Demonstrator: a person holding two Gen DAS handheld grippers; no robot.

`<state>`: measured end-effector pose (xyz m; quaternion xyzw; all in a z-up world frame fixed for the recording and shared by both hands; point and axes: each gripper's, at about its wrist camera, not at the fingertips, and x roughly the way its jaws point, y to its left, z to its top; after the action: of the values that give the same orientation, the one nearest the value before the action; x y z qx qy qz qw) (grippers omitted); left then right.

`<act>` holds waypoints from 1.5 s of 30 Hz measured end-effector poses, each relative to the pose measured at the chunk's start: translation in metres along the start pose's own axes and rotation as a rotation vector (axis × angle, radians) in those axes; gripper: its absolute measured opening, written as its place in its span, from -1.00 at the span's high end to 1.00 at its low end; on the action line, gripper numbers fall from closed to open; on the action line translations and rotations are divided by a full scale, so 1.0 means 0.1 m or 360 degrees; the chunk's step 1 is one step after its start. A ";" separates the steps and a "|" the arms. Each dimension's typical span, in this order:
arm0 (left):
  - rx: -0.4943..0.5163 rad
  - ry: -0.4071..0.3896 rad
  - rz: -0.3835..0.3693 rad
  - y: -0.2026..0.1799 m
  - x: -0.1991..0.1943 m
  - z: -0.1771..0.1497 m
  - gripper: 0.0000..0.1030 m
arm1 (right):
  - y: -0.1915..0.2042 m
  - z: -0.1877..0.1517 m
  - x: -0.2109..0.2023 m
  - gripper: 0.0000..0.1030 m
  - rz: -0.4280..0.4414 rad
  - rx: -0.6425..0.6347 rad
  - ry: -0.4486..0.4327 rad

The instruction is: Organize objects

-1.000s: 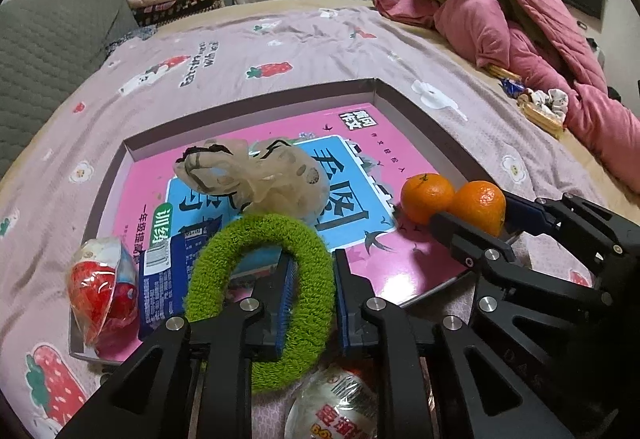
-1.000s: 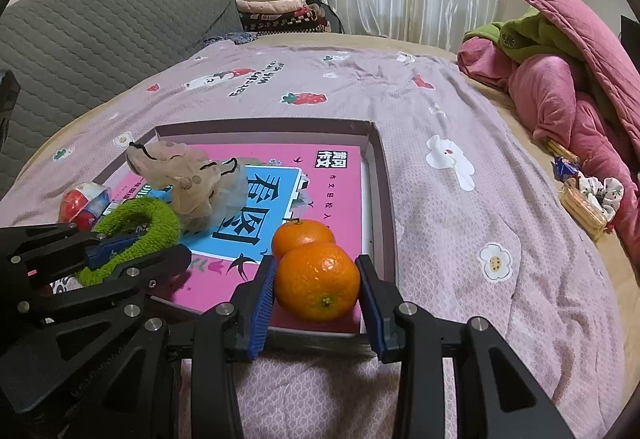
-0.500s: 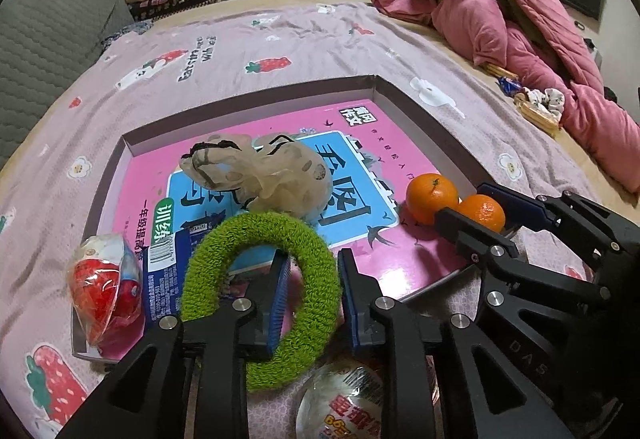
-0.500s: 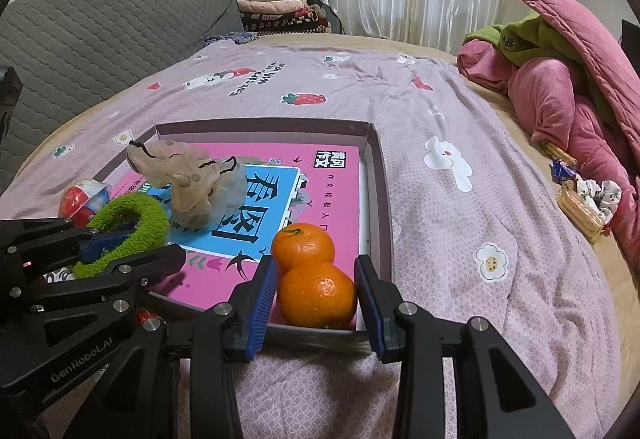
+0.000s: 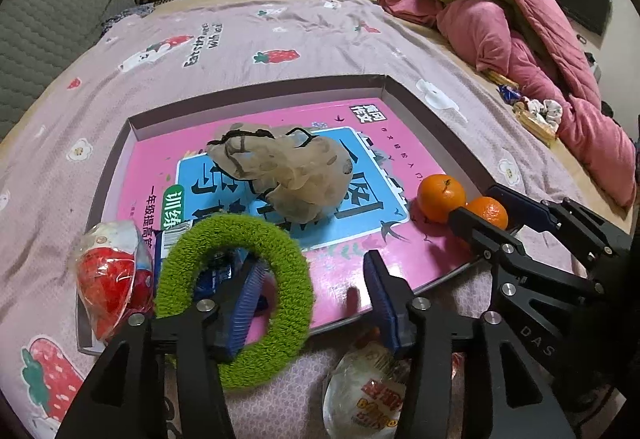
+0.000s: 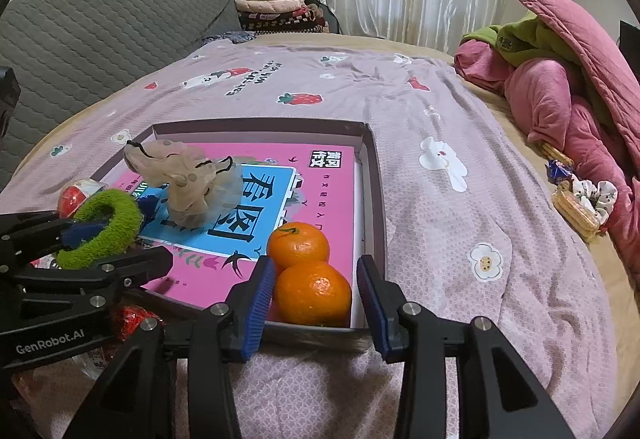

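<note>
Hanging on the left gripper's (image 5: pixel 310 297) left finger, lower left of left-wrist view, a green fuzzy ring (image 5: pixel 236 295) droops over the tray's (image 5: pixel 420 111) near edge. Soft, light, squashy; best pinched across its band. Both grippers spread wide. Right gripper (image 6: pixel 316 309) brackets, w/o squeezing, the near orange (image 6: pixel 314 293): firm, rolls easily.

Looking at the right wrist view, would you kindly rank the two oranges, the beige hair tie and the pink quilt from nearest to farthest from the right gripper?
1. Near orange: between the open fingers of the right gripper, in the tray's corner.
2. Far orange: just behind it, touching.
3. Beige hair tie: left, on the pink book.
4. Pink quilt: far right.
</note>
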<state>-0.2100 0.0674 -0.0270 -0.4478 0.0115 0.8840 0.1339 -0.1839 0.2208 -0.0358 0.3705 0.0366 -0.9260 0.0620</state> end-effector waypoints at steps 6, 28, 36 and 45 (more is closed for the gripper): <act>-0.0026 0.0013 -0.0058 0.05 -0.06 -0.02 -0.19 | 0.00 0.00 0.00 0.15 -0.0003 -0.0004 0.0000; 0.0034 -0.0039 -0.0256 0.13 -0.32 -0.07 -0.23 | 0.00 0.01 0.00 0.14 -0.0009 -0.0014 0.0000; 0.0049 -0.0073 -0.0248 0.10 -0.37 -0.04 -0.23 | 0.01 0.01 0.01 0.14 -0.0009 -0.0019 0.0000; -0.0029 -0.0176 -0.0254 0.23 -0.54 0.03 -0.24 | 0.00 0.03 -0.05 0.11 -0.0004 -0.0001 -0.0033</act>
<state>-0.1874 0.0334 0.0153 -0.3991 -0.0397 0.8939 0.2003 -0.1822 0.2212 -0.0304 0.3607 0.0366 -0.9300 0.0612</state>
